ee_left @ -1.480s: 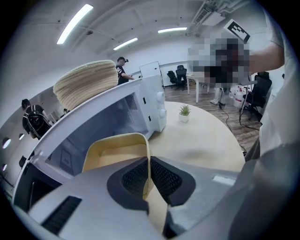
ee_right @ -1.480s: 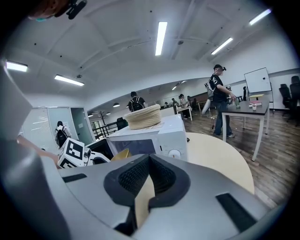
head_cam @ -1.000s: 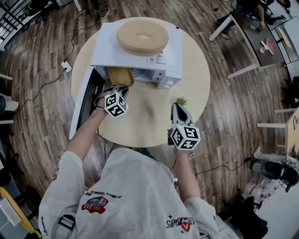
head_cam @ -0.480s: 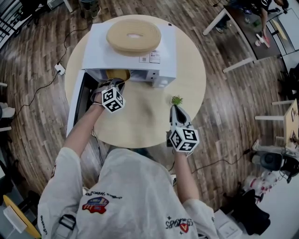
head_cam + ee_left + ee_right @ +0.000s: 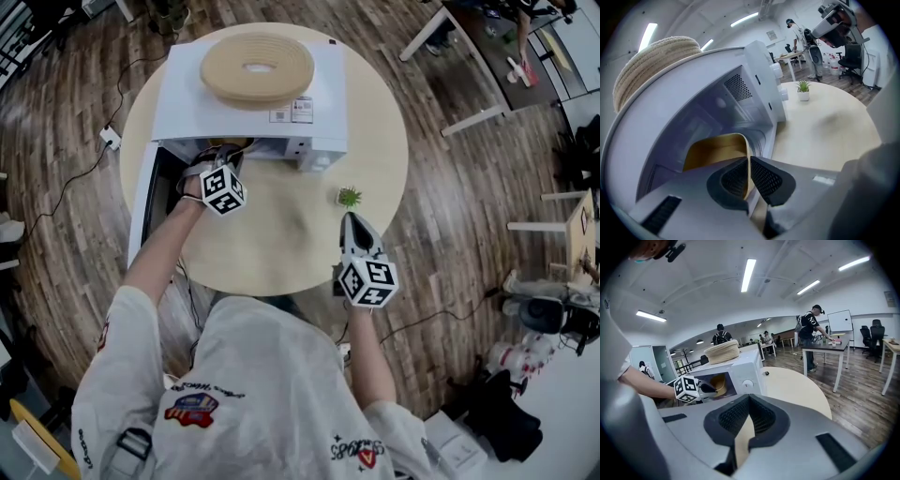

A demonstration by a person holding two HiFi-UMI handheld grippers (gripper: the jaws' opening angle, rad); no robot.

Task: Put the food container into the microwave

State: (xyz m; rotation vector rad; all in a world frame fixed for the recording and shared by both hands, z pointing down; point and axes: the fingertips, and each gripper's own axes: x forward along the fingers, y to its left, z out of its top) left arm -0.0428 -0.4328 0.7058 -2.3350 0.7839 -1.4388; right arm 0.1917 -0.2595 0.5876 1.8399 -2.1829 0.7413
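A wood-floored open office surrounds a round pale table. In the upper left of the head view a white microwave stands on the table with its door swung open toward the left edge of the frame. A woven coil lies on top of it, and beside the coil is a sticker whose print is too small to read.

The left gripper reaches into the oven's opening. Its fingers are clenched on the thin rim of the tan food container, which sits inside the cavity.

Further right, a small potted plant stands on the table just beyond the tip of the right gripper. That gripper hovers over the table at lower centre, its fingers pressed together at the tips with nothing between them.
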